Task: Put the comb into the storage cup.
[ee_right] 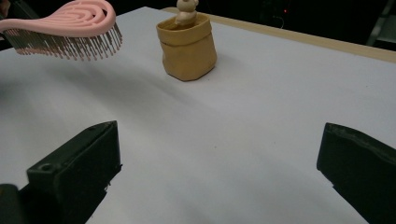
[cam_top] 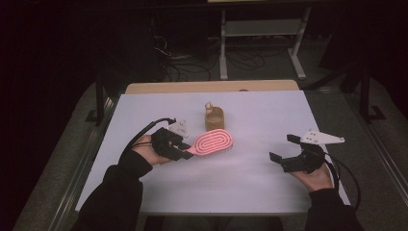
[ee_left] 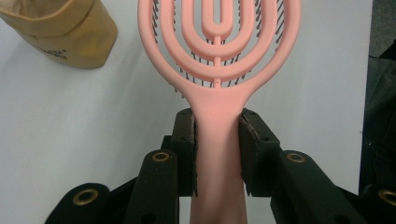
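A pink vented hairbrush (cam_top: pixel 213 143) hangs above the white table (cam_top: pixel 260 192), bristles down. My left gripper (cam_top: pixel 185 150) is shut on its handle; in the left gripper view both pads (ee_left: pixel 248 144) press the pink handle (ee_left: pixel 217 154) from either side. The brush head (ee_right: pixel 70 23) floats clear of the table surface at the upper left of the right gripper view. A small tan pouch (cam_top: pixel 214 118) with a pale figure inside stands just beyond the brush. My right gripper (cam_top: pixel 284 148) rests at the right of the table, jaws wide apart with nothing between them.
The tan pouch (ee_right: pixel 187 44) stands near the table's middle back, close to the brush head. A wooden tabletop edge (cam_top: pixel 211 86) shows behind the white sheet. Cables and a white shelf frame (cam_top: pixel 262 43) lie on the dark floor beyond.
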`<move>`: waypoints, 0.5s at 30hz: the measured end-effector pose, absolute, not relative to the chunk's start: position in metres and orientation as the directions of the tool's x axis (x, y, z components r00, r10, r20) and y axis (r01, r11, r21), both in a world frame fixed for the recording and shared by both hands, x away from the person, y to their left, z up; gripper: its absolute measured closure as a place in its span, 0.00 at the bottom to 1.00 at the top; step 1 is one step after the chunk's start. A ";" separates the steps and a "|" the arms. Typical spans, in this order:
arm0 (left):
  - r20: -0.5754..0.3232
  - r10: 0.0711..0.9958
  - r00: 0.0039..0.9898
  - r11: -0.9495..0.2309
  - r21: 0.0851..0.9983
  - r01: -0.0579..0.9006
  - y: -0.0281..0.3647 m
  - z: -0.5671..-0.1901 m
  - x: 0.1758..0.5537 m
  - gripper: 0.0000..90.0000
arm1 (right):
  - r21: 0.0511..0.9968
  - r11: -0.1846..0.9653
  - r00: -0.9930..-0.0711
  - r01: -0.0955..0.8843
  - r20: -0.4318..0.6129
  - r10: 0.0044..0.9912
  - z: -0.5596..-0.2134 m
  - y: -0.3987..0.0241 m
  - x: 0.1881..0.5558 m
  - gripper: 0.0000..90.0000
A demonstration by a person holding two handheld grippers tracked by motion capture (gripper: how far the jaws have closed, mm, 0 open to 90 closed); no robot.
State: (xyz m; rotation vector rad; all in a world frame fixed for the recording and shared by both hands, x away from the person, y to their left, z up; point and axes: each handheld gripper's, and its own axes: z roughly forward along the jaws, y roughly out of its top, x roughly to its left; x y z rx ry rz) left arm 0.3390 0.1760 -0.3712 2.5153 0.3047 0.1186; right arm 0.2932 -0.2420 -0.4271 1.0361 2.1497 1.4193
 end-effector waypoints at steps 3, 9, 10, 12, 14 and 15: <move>0.027 0.242 0.970 -0.797 0.575 0.183 0.175 -0.366 0.339 0.77 | 0.901 0.224 -0.665 0.371 0.090 0.741 -0.425 -0.242 0.293 0.00; 0.063 0.243 0.968 -0.799 0.579 0.162 0.174 -0.351 0.340 0.76 | 0.904 0.217 -0.674 0.369 0.098 0.733 -0.412 -0.239 0.297 0.00; 0.065 0.244 0.968 -0.796 0.583 0.162 0.173 -0.349 0.340 0.76 | 0.903 0.215 -0.679 0.371 0.106 0.726 -0.409 -0.239 0.298 0.00; 0.074 0.242 0.968 -0.796 0.585 0.154 0.173 -0.346 0.340 0.76 | 0.905 0.209 -0.692 0.370 0.119 0.712 -0.401 -0.237 0.301 0.00; 0.078 0.244 0.967 -0.793 0.590 0.152 0.172 -0.343 0.339 0.77 | 0.906 0.204 -0.702 0.371 0.130 0.700 -0.393 -0.235 0.303 0.00; 0.081 0.246 0.966 -0.792 0.592 0.152 0.172 -0.343 0.339 0.76 | 0.905 0.204 -0.707 0.372 0.134 0.695 -0.389 -0.234 0.305 0.00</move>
